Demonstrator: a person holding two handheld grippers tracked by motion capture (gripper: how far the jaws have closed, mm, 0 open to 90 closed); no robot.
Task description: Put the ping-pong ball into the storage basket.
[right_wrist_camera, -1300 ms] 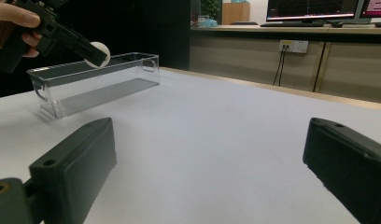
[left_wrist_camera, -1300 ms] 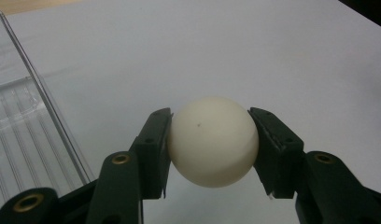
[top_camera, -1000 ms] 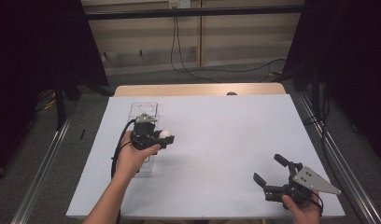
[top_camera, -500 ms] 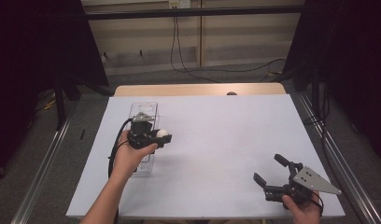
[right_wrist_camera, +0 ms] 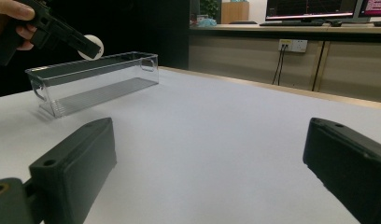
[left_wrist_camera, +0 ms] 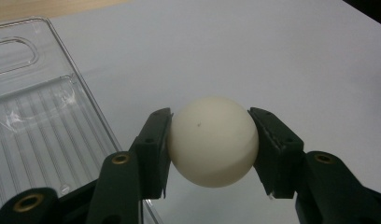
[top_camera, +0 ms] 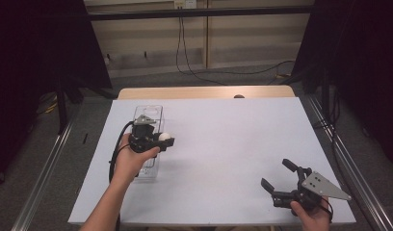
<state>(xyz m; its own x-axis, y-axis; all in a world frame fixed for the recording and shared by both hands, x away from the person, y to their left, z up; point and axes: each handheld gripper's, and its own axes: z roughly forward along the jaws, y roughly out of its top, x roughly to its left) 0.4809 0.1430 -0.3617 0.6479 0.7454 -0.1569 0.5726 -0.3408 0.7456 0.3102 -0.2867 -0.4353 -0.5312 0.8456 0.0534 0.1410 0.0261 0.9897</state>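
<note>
A white ball [left_wrist_camera: 212,140] is clamped between the two black jaws of my left gripper [top_camera: 164,140], which is shut on it. The ball [top_camera: 165,136] hangs just right of a clear plastic bin [top_camera: 149,111] at the table's left side, a little above its long rim [left_wrist_camera: 72,77]. In the right gripper view the ball [right_wrist_camera: 93,46] sits above the bin [right_wrist_camera: 95,79], whose inside looks bare. My right gripper [top_camera: 275,173] rests low at the front right corner, jaws wide open with nothing between them [right_wrist_camera: 212,154].
The white table top [top_camera: 228,134] stretches between the two hands. A wooden strip [top_camera: 204,91] runs along its far edge. Metal rails [top_camera: 346,163] flank both sides, and cables hang down the back wall.
</note>
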